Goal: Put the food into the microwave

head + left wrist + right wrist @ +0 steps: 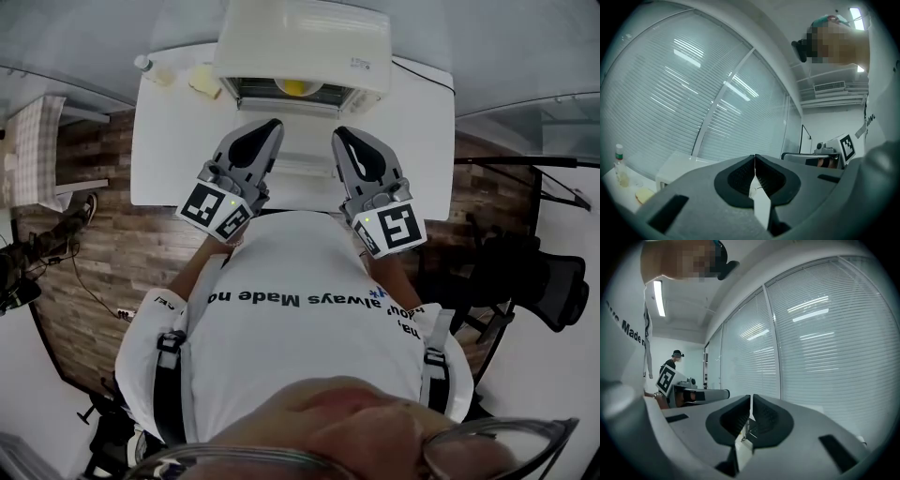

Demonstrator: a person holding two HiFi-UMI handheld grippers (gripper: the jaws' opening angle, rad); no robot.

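Observation:
The white microwave point(302, 39) stands at the far edge of the white table point(169, 141). Its front is open, and a yellow food item point(298, 87) on a pale dish shows inside the cavity. My left gripper point(273, 124) and right gripper point(338, 132) are held up close to my chest, side by side, tips pointing toward the microwave mouth. Both are shut with nothing between the fingers. In the left gripper view the shut left gripper point(754, 157) points past the microwave point(677, 165). The right gripper point(750, 397) is raised toward the window blinds.
A small bottle point(142, 64) and a yellow object point(204, 81) lie on the table left of the microwave; the bottle point(618, 161) also shows in the left gripper view. Wood floor flanks the table. An office chair point(548, 281) stands at the right. A person point(675, 358) stands far back.

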